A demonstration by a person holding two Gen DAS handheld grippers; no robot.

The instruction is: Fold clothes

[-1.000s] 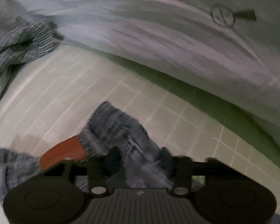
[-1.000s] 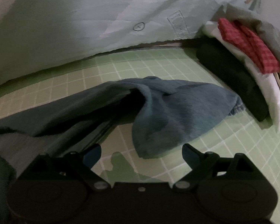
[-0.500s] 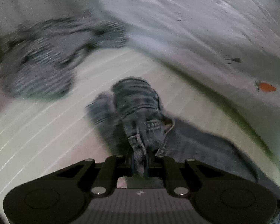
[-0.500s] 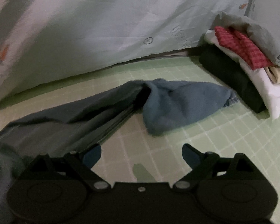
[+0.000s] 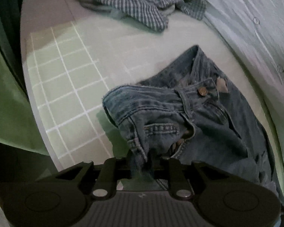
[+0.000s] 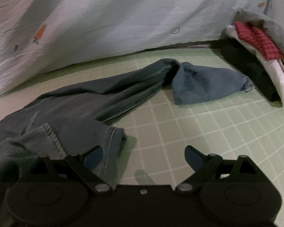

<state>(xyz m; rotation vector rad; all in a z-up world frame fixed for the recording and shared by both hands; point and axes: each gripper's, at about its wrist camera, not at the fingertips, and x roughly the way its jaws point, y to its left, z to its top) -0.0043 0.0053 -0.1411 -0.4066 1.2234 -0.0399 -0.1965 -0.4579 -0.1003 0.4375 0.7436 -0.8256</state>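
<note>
Lying stretched now, jeans (image 5: 198,124) dragged toward nine o'clock; left gripper (image 5: 142,162) easing its waistband pinch, right gripper (image 6: 142,157) spread, empty; folding may begin.

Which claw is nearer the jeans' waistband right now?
Left. The left claw has waistband denim of the jeans between its opening jaws. The right claw stands open above the grid mat, beside a lower denim edge, holding nothing.

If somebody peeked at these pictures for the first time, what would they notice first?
Probably the blue jeans sprawled across the green grid mat, their waistband between the fingers of the left claw, which is opening. Next, the stack of folded clothes at the mat's far right, with a red checked piece near the top.
</note>
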